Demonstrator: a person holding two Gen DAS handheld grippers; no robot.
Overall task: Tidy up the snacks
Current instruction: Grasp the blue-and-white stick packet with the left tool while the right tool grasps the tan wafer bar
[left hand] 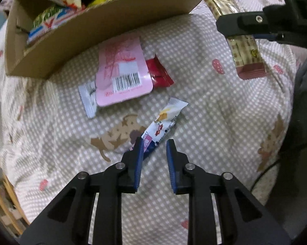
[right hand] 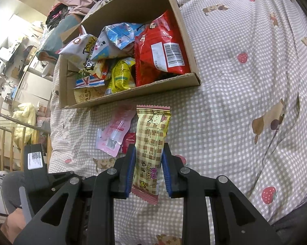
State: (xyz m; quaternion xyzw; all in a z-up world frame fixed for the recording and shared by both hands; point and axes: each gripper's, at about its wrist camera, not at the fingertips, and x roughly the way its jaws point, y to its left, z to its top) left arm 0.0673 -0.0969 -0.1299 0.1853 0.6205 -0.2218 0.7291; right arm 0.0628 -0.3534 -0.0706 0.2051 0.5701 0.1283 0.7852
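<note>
A bed covered with a beige-and-white checked sheet [left hand: 204, 106] printed with strawberries and small dogs fills both views, and cluttered furniture shows at the left edge of the right wrist view. A cardboard box [right hand: 131, 96] sits on the sheet in the upper middle of that view, packed with snack bags, among them a red bag with a barcode label [right hand: 163, 51], a yellow packet [right hand: 121, 75] and a pale blue crumpled bag [right hand: 120, 38]. In the left wrist view the same box lies across the upper left. Just below its near wall lie a pink flat packet with a barcode [left hand: 122, 71], a red wrapper [left hand: 160, 73] tucked partly under its right edge, and a small white sachet [left hand: 89, 100] at its left edge. Lower, near the centre, lies a white snack stick wrapper [left hand: 163, 124] with blue and red print. The left gripper [left hand: 154, 143] points down at the sheet; its fingers [left hand: 139, 155] stand slightly apart, the left one overlapping the lower end of that wrapper, and whether they pinch it cannot be told. The right gripper [right hand: 149, 149] pinches a beige checked wafer bar packet [right hand: 151, 138] between its blue-padded fingers, held above the sheet just short of the box; the same packet hangs at the upper right of the left wrist view.
</note>
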